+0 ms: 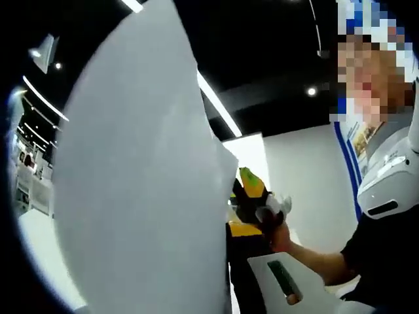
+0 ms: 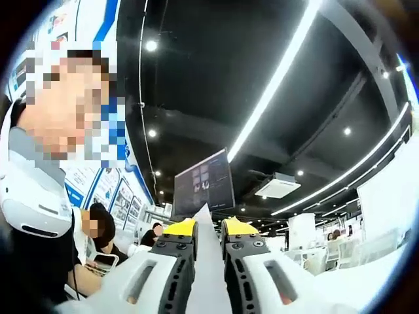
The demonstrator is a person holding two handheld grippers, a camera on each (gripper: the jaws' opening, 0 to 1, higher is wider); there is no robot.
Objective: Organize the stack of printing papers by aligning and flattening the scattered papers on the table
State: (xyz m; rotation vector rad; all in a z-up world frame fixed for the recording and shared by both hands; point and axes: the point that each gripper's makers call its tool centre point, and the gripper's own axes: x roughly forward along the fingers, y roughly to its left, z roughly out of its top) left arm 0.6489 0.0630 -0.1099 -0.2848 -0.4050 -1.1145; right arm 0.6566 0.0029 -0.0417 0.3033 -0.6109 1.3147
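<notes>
The paper (image 1: 137, 190) is lifted off the desk and held up on edge, its face toward the left gripper view; in that view it covers the lower middle, where the left gripper's jaws would rise, so I cannot tell how far they are open or whether they hold the sheet; the right gripper (image 1: 252, 203) comes in from the right of that view, a hand (image 1: 280, 235) behind it, and meets the sheet at its right edge.

In the right gripper view the right gripper (image 2: 208, 230) has its yellow-tipped jaws nearly closed, pinching the paper (image 2: 208, 275); the sheet runs up between the jaws as a thin white wedge, edge-on, its long axis along the jaws and its tip just past them; so the paper lies straight ahead in the grip, not to either side.

Both views look up at a dark ceiling with a light strip (image 2: 275, 85) and a hanging screen (image 2: 204, 183); no desk surface can be made out for certain. My judgement: the sheet is up for squaring; the next move would be to bring it down flat onto the stack, and that turns on keeping the right-hand pinch while the sheet tips from upright to level.
</notes>
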